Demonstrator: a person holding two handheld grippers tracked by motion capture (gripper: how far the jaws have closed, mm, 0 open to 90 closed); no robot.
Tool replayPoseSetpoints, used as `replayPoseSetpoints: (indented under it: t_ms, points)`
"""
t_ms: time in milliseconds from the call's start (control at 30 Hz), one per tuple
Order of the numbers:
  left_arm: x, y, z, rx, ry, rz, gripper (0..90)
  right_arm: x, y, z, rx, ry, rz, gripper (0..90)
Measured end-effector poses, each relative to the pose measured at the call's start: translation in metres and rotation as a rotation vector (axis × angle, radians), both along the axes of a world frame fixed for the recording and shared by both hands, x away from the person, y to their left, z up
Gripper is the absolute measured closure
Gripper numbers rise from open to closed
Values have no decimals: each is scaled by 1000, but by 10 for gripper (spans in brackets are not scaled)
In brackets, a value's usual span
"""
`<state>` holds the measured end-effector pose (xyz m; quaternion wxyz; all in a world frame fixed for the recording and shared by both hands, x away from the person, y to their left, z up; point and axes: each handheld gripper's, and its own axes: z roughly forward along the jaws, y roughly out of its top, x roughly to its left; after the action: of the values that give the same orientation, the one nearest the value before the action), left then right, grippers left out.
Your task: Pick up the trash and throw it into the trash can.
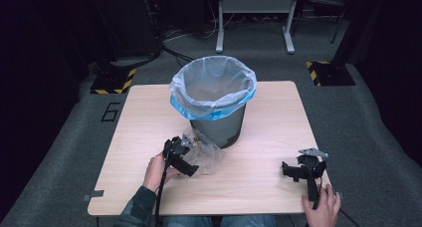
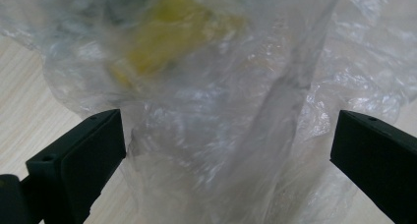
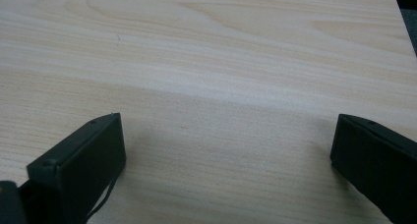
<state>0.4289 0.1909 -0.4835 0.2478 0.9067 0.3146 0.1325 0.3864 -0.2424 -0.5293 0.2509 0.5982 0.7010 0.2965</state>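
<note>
Pale wood tabletop (image 1: 149,117) is seen from the high view, bare along its left and right margins and across the near edge between the two hands. A dark wastebasket (image 1: 219,125) lined with a clear bag edged in blue is stood at the middle toward the far edge. A crumpled clear plastic bag (image 1: 205,152) is laid on the table just in front of the basket, touching or nearly touching its base; which one cannot be told. Something yellow (image 2: 167,32) is made out, blurred, inside the plastic in the left gripper view.

Left gripper (image 1: 183,148) is held at the bag's near-left side. Its jaws are spread wide in the left gripper view, with folds of the plastic lying between them; the left jaw is seen just at the film, the right jaw apart from it. Nothing is clamped.

Right gripper (image 1: 297,171) is rested near the right front corner, well apart from bag and basket. Its jaws are spread wide over bare wood, nothing between them.
</note>
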Motion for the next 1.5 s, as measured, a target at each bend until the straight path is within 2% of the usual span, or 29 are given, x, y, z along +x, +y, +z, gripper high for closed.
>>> replayPoseSetpoints:
  t_ms: [100,200,300,367,400,433,500,533,600,767,1000,1233,1433,1500]
  points:
    - [2,-5,-8,10,-4,14,24,0,0,0,0,0,0,0]
    - [4,-7,-15,11,-10,20,146,0,0,0,0,0,0,0]
    - [5,-6,-19,8,-15,45,199,0,0,0,0,0,0,0]
    - [6,-4,-20,-18,-15,56,314,0,0,0,0,0,0,0]
    - [6,-2,-20,-20,-20,63,314,0,0,0,0,0,0,0]
    - [6,0,-19,-24,-24,71,411,0,0,0,0,0,0,0]
    - [6,1,-19,-28,-26,76,500,0,0,0,0,0,1,0]
    - [6,3,-19,-29,-25,74,500,0,0,0,0,0,1,0]
    - [5,5,-19,-28,-29,78,608,0,0,0,2,0,2,0]
    - [4,12,-17,-26,-26,81,742,0,0,0,0,0,0,0]
    - [-2,25,-10,-35,-19,81,819,0,0,0,2,0,2,0]
    - [-8,39,0,-41,-23,86,832,0,0,0,0,0,0,0]
    - [-13,53,7,-55,-3,93,834,0,0,0,0,0,0,0]
    - [-14,58,10,-44,-7,96,834,0,0,0,0,0,0,0]
